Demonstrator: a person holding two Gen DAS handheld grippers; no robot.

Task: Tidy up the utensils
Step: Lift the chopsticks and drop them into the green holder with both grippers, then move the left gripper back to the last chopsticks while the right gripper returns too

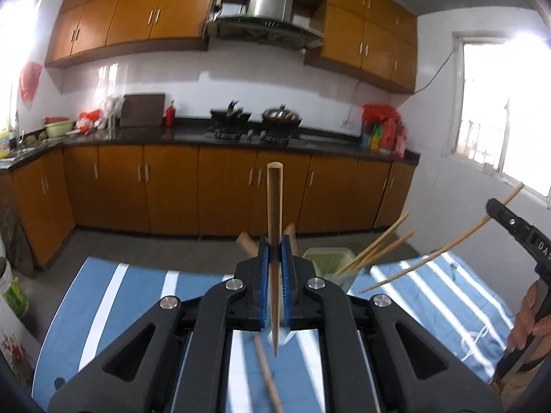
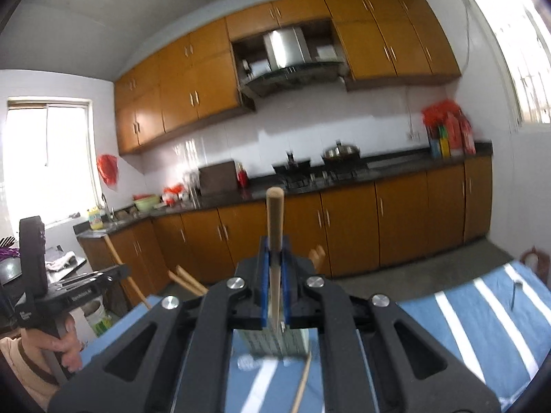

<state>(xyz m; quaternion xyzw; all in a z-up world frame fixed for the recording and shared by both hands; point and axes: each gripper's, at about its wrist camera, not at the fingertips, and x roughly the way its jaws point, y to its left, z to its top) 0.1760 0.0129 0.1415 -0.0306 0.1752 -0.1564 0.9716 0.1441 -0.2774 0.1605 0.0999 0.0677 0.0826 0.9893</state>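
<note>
Two hand-held tools, each clamped shut on a single wooden chopstick, hang above a blue-and-white striped cloth covering the counter (image 1: 103,296) in an orange-cabinet kitchen. The left tool (image 1: 275,254) pinches its chopstick (image 1: 274,206) between blue pads, blunt end up and thin tip hanging down. The right tool (image 2: 274,265) grips its own chopstick (image 2: 274,220) the same way, directly above the pale green slotted holder (image 2: 272,344). In the left view that holder (image 1: 327,258) already carries several chopsticks (image 1: 378,244) fanned out to the right. A loose chopstick (image 1: 267,371) lies on the cloth below. The risk, as judged here: each stick is held by a narrow pinch, so a quick swing could pivot it between the pads, miss the holder's mouth, or knock the leaning sticks and tip the light holder.
</note>
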